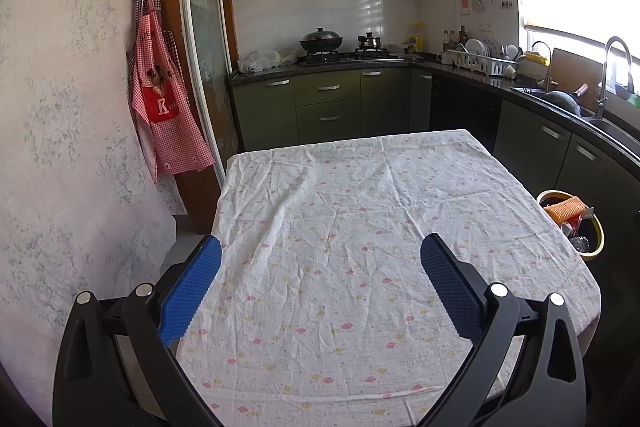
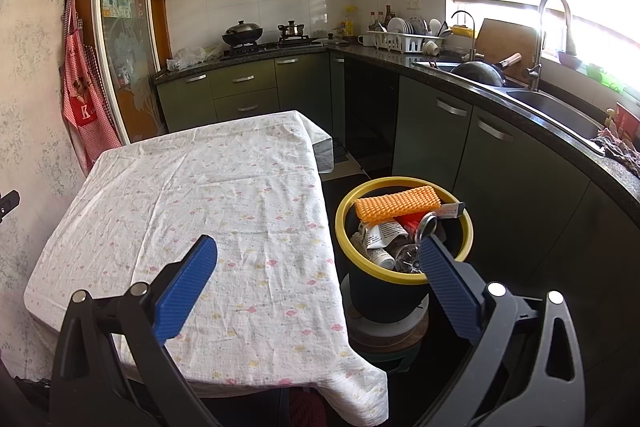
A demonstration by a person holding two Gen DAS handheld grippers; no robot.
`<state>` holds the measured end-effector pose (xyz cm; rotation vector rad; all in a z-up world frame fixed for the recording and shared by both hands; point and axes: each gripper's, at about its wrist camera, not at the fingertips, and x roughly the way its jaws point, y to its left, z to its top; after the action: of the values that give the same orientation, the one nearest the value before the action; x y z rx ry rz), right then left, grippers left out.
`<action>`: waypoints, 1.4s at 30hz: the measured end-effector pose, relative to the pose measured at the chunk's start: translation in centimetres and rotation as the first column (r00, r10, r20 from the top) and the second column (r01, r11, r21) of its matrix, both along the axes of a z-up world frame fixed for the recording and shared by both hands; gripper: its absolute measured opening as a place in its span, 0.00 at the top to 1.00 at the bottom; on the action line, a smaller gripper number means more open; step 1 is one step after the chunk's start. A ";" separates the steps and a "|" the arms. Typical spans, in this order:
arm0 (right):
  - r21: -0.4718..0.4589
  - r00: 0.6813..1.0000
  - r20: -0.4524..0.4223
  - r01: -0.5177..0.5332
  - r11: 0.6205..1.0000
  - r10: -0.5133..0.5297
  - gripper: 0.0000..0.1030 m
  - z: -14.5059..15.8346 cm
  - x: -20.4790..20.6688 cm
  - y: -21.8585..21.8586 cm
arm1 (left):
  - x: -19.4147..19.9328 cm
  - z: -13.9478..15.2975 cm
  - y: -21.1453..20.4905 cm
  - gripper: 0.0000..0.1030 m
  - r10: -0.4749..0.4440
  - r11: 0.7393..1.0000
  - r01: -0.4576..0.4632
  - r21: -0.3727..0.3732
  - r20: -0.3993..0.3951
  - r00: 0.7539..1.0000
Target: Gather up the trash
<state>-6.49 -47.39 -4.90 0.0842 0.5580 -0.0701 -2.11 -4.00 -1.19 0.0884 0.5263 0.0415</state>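
Both my claws gape empty: left gripper [image 1: 320,259] over the table [image 1: 340,227], right gripper [image 2: 318,263] at its right edge, beside the bin [image 2: 404,231] holding trash, possibly tubes.

Yellow-rimmed black bin [image 2: 404,281], upright, heaped with trash [image 2: 396,223]

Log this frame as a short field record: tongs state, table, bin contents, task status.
left tongs: left tongs open, empty, above the table
right tongs: right tongs open, empty, at the table's edge by the bin
table: tablecloth bare, no trash visible on it
bin: yellow-rimmed bin beside the table, on a low stand
bin contents: orange sponge on top, squeezed tubes, can
task status: trash appears collected
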 end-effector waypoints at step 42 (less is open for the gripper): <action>-0.057 0.992 -0.079 -0.105 0.993 0.101 0.06 -1.0 8.8 2.7 | 11.3 -2.8 2.8 0.05 0.010 0.999 -0.015 -0.045 -0.123 0.992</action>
<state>2.27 -44.72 -5.90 -0.0069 0.6345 0.0104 9.17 -1.23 -3.97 0.0434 0.6505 0.0365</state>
